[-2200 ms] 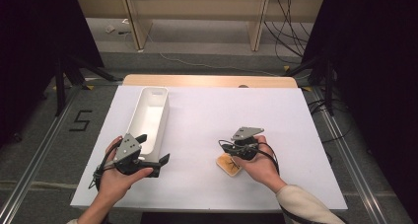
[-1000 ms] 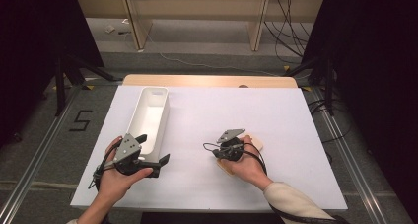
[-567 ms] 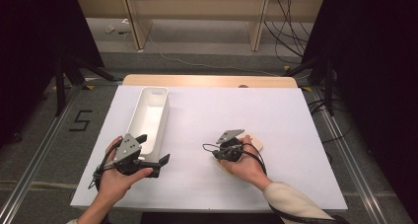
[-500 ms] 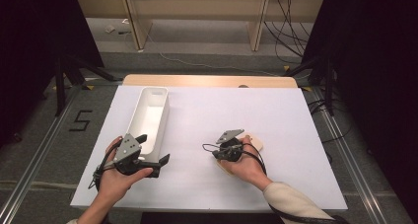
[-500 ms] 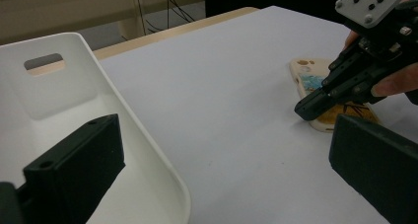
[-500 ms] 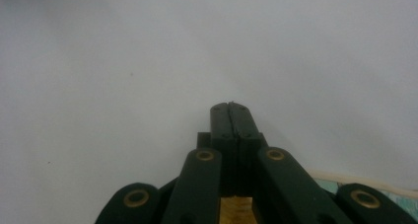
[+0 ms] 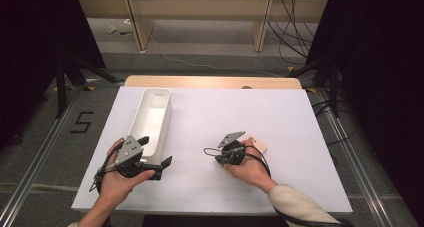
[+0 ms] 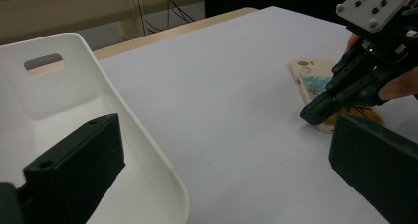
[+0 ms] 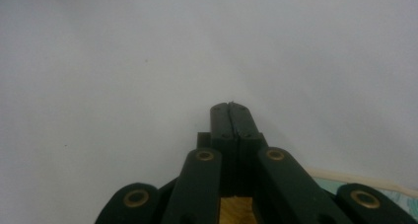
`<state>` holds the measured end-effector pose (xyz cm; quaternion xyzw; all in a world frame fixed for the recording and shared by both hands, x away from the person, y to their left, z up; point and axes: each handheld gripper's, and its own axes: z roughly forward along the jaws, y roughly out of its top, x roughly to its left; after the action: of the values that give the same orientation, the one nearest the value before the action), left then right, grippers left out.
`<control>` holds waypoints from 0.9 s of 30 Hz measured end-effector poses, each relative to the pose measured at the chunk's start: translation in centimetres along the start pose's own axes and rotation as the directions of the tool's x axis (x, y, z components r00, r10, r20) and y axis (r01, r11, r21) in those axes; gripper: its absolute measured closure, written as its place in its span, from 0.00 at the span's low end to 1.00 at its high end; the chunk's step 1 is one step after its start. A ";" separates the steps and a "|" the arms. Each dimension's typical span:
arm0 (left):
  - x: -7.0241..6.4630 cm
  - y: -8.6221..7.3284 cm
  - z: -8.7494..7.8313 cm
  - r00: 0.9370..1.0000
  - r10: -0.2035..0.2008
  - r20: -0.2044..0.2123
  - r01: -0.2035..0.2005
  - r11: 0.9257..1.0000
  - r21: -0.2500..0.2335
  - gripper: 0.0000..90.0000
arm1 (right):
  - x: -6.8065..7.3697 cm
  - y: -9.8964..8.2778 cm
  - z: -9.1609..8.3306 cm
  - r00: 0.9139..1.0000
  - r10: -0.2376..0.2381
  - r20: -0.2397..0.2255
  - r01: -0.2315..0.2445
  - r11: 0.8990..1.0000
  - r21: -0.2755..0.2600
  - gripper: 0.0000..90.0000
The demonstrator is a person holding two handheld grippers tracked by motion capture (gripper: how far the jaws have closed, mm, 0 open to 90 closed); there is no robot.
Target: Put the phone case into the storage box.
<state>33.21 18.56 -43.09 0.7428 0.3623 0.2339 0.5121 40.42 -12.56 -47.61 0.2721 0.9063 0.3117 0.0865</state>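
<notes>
High view first: right gripper (image 7: 216,153) sits with its jaws pressed together, empty, tips at the left edge of the phone case (image 7: 256,146), which lies flat on the white table (image 7: 290,117) right of centre, toward the near edge. Left gripper (image 7: 156,163) is spread wide, empty, at the near end of the white tray (image 7: 150,118).

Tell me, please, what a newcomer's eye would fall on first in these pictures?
Probably the long white bin standing at the left of the white table, with the left gripper held open by its near end. Next comes the right gripper, jaws pressed together, its tip low over the table just left of a pale phone case with a colourful print, which lies flat at the centre right under that hand.
</notes>
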 end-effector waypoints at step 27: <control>-0.1 0.0 -0.1 1.000 0.004 -0.001 -0.004 1.000 0.002 0.00 | 1.4 -1.8 -3.1 0.999 -0.001 -0.054 0.008 0.992 0.128 1.00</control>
<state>33.10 18.58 -43.04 0.7438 0.3616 0.2349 0.5107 37.42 -14.57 -46.22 0.2667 0.9270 0.2597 0.0452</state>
